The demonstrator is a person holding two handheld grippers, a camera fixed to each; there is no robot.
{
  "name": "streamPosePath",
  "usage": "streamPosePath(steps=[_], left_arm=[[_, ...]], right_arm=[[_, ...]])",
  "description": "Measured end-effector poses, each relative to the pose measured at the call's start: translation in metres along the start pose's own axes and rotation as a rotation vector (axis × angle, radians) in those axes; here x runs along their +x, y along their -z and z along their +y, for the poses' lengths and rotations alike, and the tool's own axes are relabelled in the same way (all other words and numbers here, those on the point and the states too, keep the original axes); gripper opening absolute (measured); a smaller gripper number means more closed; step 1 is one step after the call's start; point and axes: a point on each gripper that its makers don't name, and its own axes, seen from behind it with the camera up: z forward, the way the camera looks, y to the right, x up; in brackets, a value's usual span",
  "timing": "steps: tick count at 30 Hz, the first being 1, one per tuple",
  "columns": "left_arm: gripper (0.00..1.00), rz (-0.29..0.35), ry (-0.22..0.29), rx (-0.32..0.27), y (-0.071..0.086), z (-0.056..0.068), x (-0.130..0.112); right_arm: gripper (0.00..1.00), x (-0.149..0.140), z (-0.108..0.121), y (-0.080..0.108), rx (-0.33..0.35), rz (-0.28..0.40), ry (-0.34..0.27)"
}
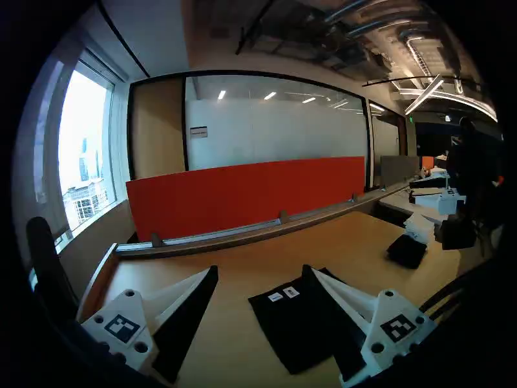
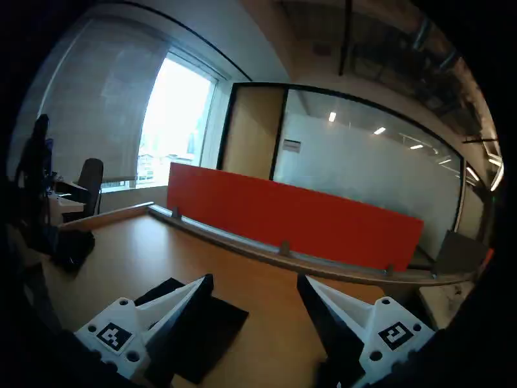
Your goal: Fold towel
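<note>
Matt black cloth towel on a smooth, lightly glossy wooden desk, matt orange divider behind

Both views sit low over the bench, looking across it. Both see the red screen and black towel.

Nothing written can be read here. Two small white tags sit on the black towel, at its far edge toward the middle of the tabletop; their print is too small to make out. A pale sign hangs on the wall panel beside the glass partition, probably printed but blurred. The fingers of the left gripper and the right gripper carry square black-and-white markers, patterns without letters or numbers.
</note>
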Motion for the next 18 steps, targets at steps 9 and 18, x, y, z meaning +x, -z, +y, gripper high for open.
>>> streamPosePath(steps=[9,18], left_arm=[[0.96,-0.035,-0.01,-0.018,-0.004,0.009,-0.027],[0.96,-0.08,-0.022,-0.039,-0.015,0.017,-0.057]], right_arm=[[1.0,-0.027,-0.02,-0.004,0.058,-0.041,0.006],[1.0,-0.06,-0.033,-0.008,0.092,-0.083,0.012]])
